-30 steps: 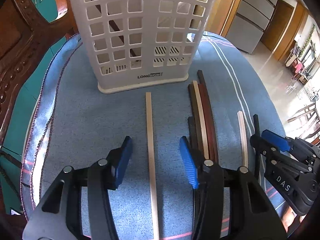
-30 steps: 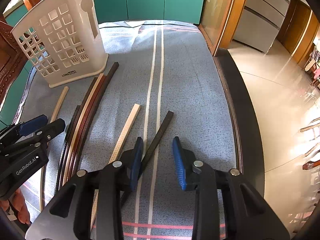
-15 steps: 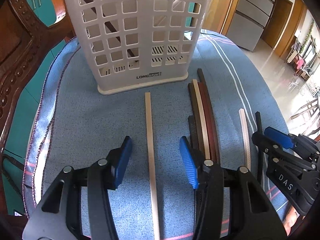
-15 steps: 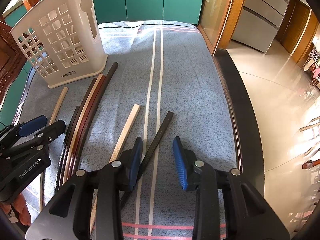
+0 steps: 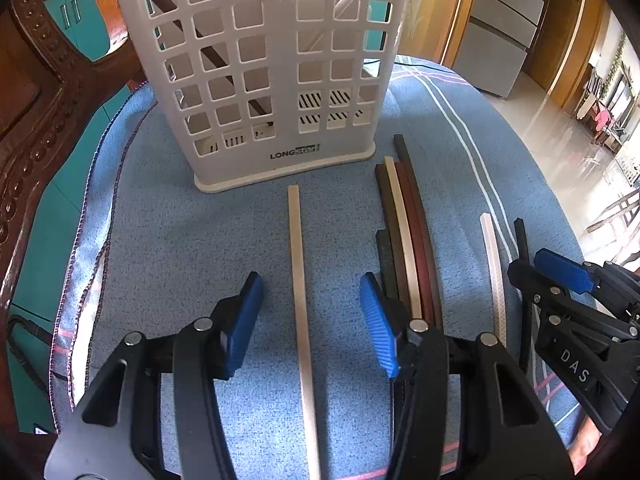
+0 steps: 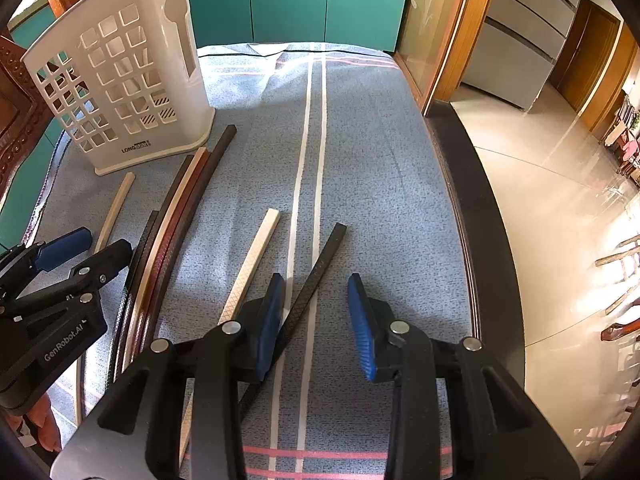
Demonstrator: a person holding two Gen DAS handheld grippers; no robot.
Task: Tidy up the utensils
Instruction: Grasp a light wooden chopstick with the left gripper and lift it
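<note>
Left wrist view: low over the blue cloth (image 5: 168, 240), facing the white basket (image 5: 276, 80) head-on, close. Right wrist view: right of basket (image 6: 120, 80), farther back, facing along the cloth (image 6: 380, 160). 2 views share basket and cloth.

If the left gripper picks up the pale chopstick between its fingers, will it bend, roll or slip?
The pale chopstick looks straight and square-edged, so probably stiff and unlikely to roll. It is thin and lies flat on the blue cloth, so it may slip or pivot if gripped off-centre.

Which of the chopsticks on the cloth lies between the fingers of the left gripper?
The lone pale chopstick, lying apart, left of the dark bundle, between the open left gripper fingers.
</note>
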